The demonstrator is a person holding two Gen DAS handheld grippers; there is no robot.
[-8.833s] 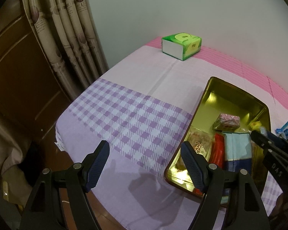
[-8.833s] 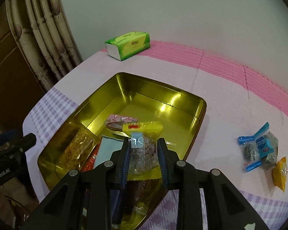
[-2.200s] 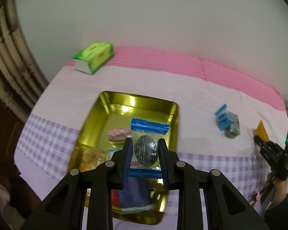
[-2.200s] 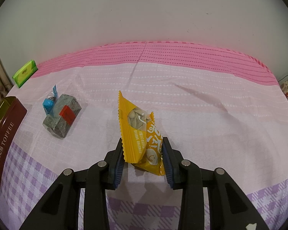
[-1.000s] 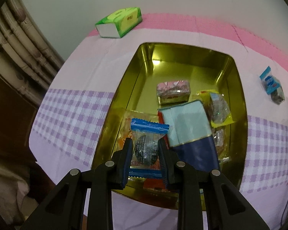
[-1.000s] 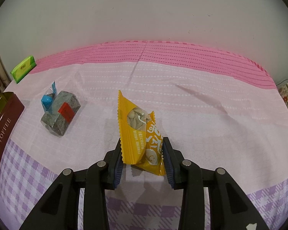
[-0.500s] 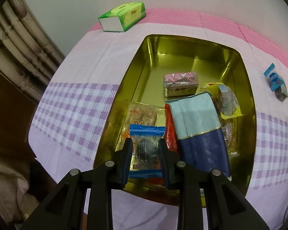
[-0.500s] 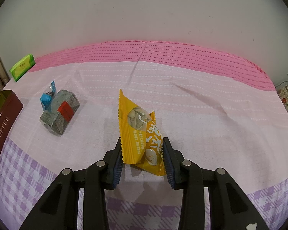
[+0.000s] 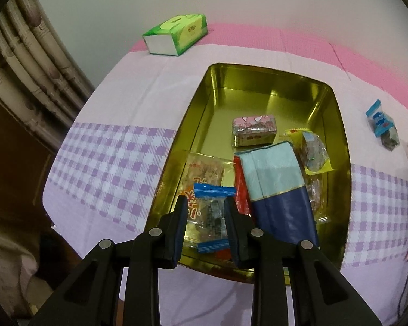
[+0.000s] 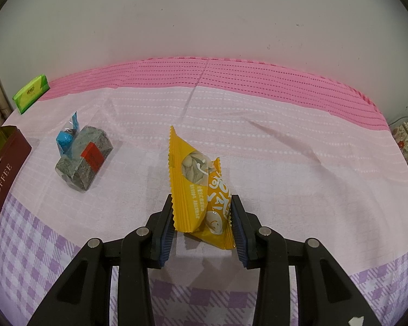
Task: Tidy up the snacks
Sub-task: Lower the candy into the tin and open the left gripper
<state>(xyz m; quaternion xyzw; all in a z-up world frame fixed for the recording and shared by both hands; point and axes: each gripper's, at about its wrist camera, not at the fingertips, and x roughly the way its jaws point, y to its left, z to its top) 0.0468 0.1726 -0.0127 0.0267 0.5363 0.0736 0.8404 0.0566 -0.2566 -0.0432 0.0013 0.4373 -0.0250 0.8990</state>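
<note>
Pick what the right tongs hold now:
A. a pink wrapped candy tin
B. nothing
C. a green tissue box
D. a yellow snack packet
D: in the right wrist view, the right tongs are closed on the yellow snack packet, above the pink tablecloth.

"toffee" in pale letters on maroon tin side [image 10: 2,174].

both claws — left claw [image 9: 205,221], right claw [image 10: 202,222] — have black angular arms, silver screws and dark blue ribbed pads.
</note>
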